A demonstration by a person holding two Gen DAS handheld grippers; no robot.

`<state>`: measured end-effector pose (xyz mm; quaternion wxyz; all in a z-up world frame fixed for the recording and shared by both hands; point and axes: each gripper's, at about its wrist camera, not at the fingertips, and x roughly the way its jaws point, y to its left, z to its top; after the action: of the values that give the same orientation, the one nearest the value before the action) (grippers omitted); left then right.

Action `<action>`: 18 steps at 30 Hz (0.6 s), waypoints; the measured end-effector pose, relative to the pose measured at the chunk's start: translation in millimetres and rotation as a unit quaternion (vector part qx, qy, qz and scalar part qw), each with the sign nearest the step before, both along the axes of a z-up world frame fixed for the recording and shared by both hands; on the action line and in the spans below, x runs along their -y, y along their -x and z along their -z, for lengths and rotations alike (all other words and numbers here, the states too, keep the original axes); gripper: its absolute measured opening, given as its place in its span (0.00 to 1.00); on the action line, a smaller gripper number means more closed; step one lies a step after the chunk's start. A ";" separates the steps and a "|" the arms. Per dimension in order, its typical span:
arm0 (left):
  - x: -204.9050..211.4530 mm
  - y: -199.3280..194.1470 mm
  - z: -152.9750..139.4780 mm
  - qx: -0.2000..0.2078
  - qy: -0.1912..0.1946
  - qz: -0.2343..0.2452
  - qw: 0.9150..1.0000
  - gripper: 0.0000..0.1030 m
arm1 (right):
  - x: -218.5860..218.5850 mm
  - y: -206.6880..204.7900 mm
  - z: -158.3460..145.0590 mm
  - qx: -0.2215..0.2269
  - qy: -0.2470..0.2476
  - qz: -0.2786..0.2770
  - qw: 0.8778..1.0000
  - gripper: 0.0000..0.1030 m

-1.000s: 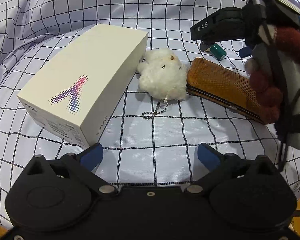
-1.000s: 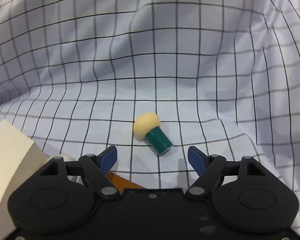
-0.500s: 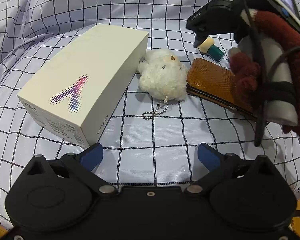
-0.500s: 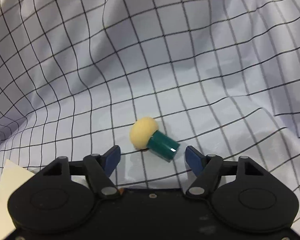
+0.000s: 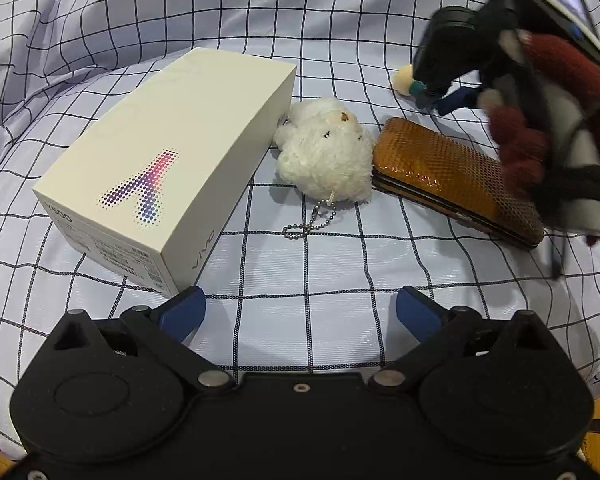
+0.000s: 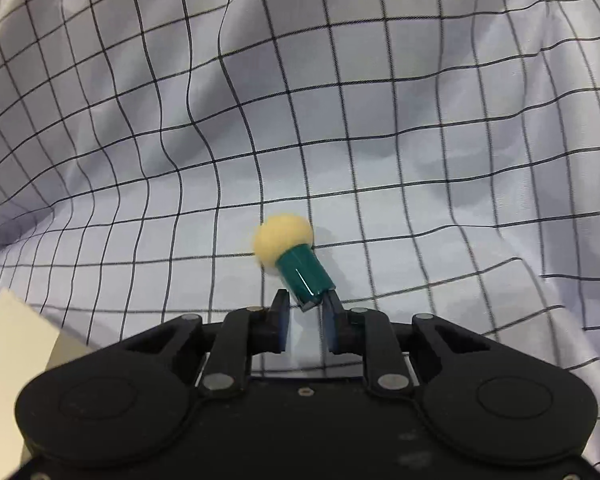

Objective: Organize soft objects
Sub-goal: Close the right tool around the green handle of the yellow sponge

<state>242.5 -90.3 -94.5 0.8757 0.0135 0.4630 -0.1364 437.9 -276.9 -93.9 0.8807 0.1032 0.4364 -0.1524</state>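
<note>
A makeup puff (image 6: pixel 296 260) with a yellow sponge head and a green handle lies on the checked cloth (image 6: pixel 420 120). My right gripper (image 6: pixel 306 300) has its jaws closing on the handle's near end, and the blue pads touch it on both sides. In the left wrist view the same puff (image 5: pixel 403 76) shows at the back right under the right gripper (image 5: pixel 424 94). A white plush bear (image 5: pixel 326 152) with a ball chain lies mid-cloth. My left gripper (image 5: pixel 300 312) stands open over bare cloth, short of the bear.
A cream phone box (image 5: pixel 168 160) lies left of the bear and touches it. An orange mesh-textured case (image 5: pixel 452 176) lies on the bear's right. A hand in a dark red knitted glove (image 5: pixel 540 128) holds the right gripper. The box's corner (image 6: pixel 16 344) shows at lower left.
The right gripper moved in over the puff and its jaws went from wide open to closed on the green handle. The left gripper, box, bear and case kept still.
</note>
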 end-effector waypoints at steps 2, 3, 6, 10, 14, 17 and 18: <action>0.7 0.3 0.2 0.001 -0.002 -0.001 1.000 0.96 | 3.4 5.3 -1.6 -0.001 0.005 -0.002 1.000 0.18; 1.3 0.3 0.3 0.001 -0.003 -0.001 1.000 0.96 | 3.8 8.3 -1.9 -0.001 0.011 0.000 1.000 0.20; 2.0 -0.4 0.2 -0.001 -0.004 -0.002 1.000 0.96 | 3.5 11.7 -0.5 0.002 0.028 -0.007 1.000 0.24; 2.7 -1.8 0.5 -0.001 -0.006 -0.002 1.000 0.96 | 1.5 15.0 3.4 -0.001 0.028 -0.023 0.999 0.25; 3.3 -2.7 0.8 -0.001 -0.006 -0.005 1.000 0.96 | -4.6 8.6 8.0 -0.002 0.020 -0.036 0.999 0.25; 3.1 -2.4 1.0 -0.001 -0.006 -0.005 1.000 0.96 | 2.9 1.5 8.2 0.001 0.039 0.019 0.999 0.25; 3.3 -2.7 0.9 -0.002 -0.006 -0.005 1.000 0.96 | 7.7 1.1 7.2 0.004 0.035 0.039 0.999 0.25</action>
<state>245.1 -93.6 -95.3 0.8755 0.0167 0.4653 -0.1295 436.8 -284.6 -101.1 0.8790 0.0900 0.4228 -0.2010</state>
